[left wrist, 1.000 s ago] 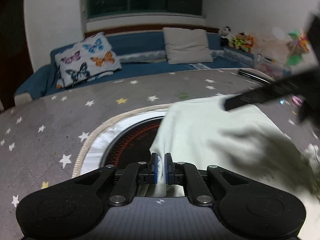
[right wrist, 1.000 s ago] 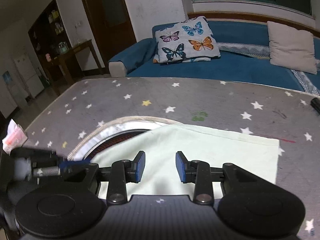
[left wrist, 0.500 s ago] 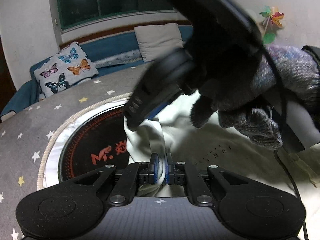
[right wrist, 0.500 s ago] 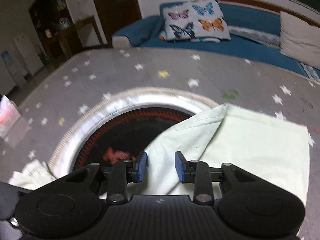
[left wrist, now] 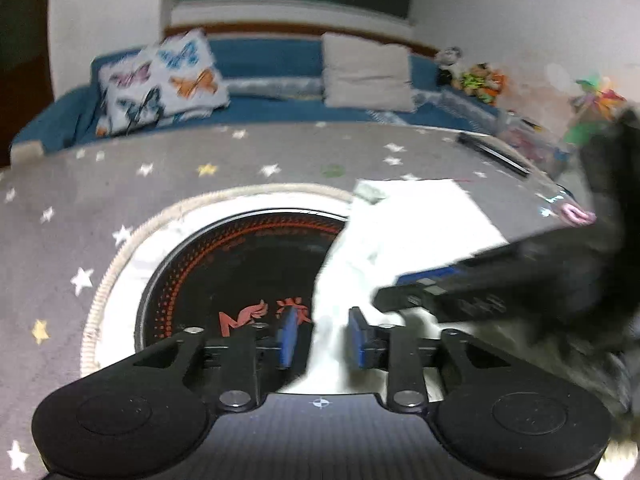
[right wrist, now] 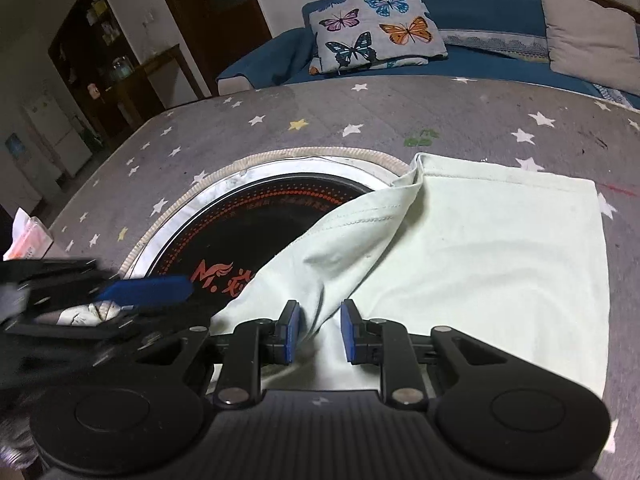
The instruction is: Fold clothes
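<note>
Left wrist view: the left claw (left wrist: 318, 336) stands released, blue pads apart, a fold of the pale mint cotton garment (left wrist: 412, 220) running loose between them, while the right claw (left wrist: 404, 294) reaches across from the right. Right wrist view: the right claw (right wrist: 318, 332) is spread as well, straddling a raised ridge of the garment (right wrist: 480, 248) spread on the grey star-printed bench (right wrist: 280, 120), its near corner overlapping the round black cooktop (right wrist: 248, 236).

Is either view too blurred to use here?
Left wrist view: motion blur throughout, the butterfly pillow is smeared and the pale shirt is blown out white. Right wrist view: sharp, shirt seams readable, with fisheye bending at the edges.
</note>
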